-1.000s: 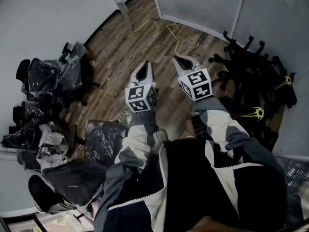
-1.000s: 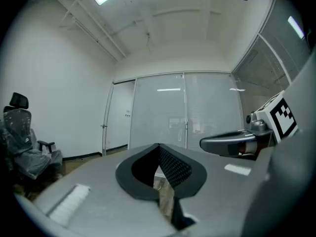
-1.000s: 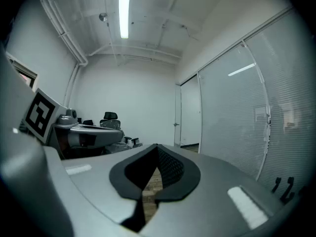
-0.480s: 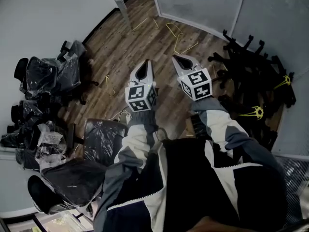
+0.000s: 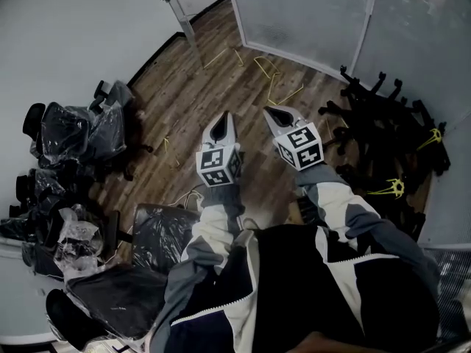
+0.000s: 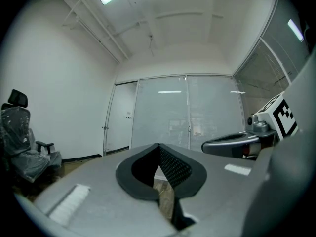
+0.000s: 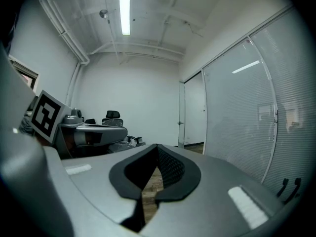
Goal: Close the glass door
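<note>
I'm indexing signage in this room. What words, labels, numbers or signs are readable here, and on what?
No readable text in any view.
Marker cubes: black-and-white square patterns only, no letters or numbers.
Papers on the glass wall: too blurred to read.

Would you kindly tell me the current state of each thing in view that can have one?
left gripper: shut, nothing between its jaws.
right gripper: shut, nothing between its jaws.
glass door: appears open, its edge standing away from the glass wall.
ceiling light: on.
office chairs: wrapped in plastic, standing by the wall.
</note>
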